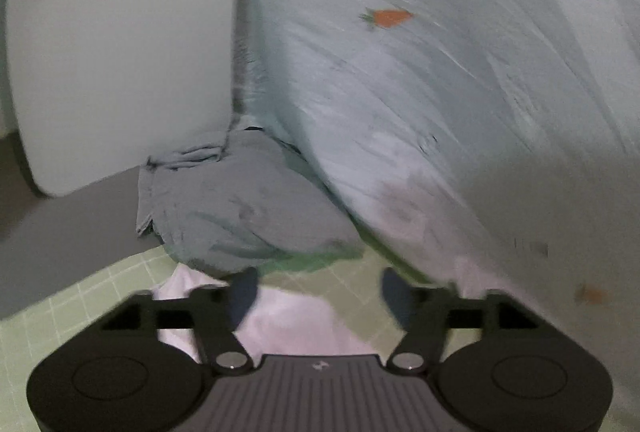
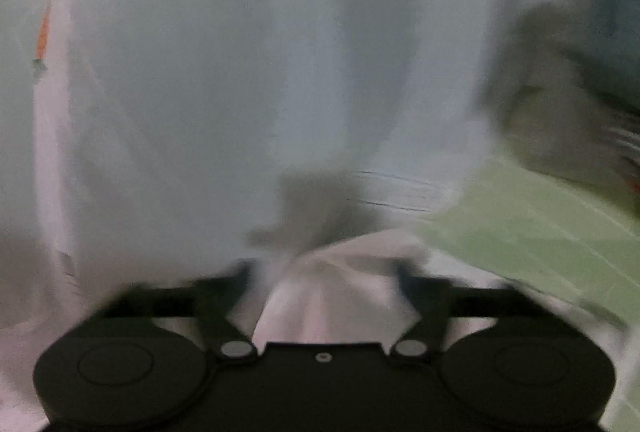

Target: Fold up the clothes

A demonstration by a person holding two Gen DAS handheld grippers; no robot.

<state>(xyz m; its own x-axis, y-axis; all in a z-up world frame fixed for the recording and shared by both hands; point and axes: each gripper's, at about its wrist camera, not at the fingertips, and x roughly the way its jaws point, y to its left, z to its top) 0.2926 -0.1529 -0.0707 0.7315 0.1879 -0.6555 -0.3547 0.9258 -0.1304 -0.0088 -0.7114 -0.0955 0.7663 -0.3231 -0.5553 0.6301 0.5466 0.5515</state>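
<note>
A pale blue-white garment (image 1: 400, 92) with small orange carrot prints (image 1: 390, 18) fills the right of the left wrist view, draped over the green checked surface (image 1: 80, 304). My left gripper (image 1: 318, 292) is open, fingers apart just above a white-pink fold of cloth (image 1: 288, 320). In the blurred right wrist view the same pale garment (image 2: 220, 92) fills most of the frame. My right gripper (image 2: 324, 284) is open, with a ridge of white cloth (image 2: 332, 292) lying between its fingers.
A crumpled grey garment (image 1: 240, 208) lies ahead of the left gripper. A white rounded panel (image 1: 120, 52) stands behind it. On the right of the right wrist view are a grey heap (image 2: 560, 112) and the green surface (image 2: 540, 232).
</note>
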